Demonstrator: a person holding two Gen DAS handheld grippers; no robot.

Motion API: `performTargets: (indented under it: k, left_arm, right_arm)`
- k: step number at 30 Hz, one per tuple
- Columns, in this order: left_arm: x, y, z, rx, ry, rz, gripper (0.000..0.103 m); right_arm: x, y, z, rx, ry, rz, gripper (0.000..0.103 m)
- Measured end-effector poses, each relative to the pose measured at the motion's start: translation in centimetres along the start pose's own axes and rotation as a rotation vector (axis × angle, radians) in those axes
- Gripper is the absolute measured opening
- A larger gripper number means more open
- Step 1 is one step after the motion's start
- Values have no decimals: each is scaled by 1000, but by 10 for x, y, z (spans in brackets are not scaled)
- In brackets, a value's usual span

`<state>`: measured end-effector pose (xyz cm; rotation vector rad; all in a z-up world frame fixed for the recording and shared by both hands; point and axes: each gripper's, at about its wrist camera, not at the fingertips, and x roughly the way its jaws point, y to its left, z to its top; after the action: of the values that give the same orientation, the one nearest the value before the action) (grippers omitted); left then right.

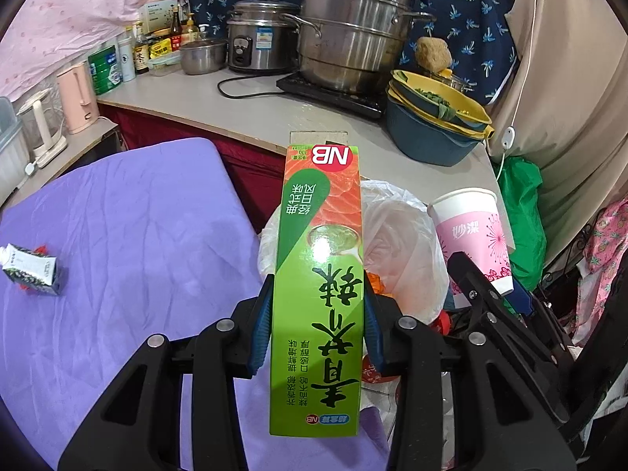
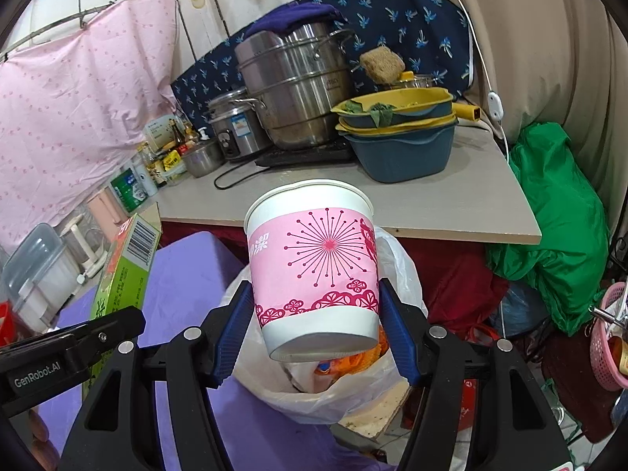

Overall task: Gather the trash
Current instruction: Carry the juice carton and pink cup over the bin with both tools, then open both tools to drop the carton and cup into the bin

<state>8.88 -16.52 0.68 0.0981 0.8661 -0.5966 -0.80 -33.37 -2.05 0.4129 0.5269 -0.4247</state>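
l gripper (image 1: pixel 318 329) box (image 1: pixel 318 274), r gripper (image 2: pixel 316 327) cup (image 2: pixel 314 271)

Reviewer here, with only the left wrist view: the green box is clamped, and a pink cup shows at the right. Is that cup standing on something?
Observer: No. The right gripper holds the paper cup in the air, pads on both sides.
Operator: What lies under it?
Observer: The open white trash bag, with orange scraps inside.
Operator: Does the green box have anything printed on its far side?
Observer: Yes, a barcode near its top end, seen from the right wrist.
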Motion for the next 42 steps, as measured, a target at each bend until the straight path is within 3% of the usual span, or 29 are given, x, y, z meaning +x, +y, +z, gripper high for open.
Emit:
performTargets:
  k: [15, 24, 31, 42]
  left_arm:
    - [71, -9, 10, 14, 86, 0, 39]
    - [86, -6, 8, 12, 105, 18, 39]
    - [82, 4, 12, -26, 81, 51, 64]
    - [64, 19, 17, -58, 55, 58, 66]
  right_arm:
    - [56, -16, 1, -4, 66, -34, 61]
    - [64, -15, 2, 3, 66, -43, 63]
    - [60, -10, 8, 12, 44, -43, 64]
    - [44, 8, 16, -13, 13, -15, 66]
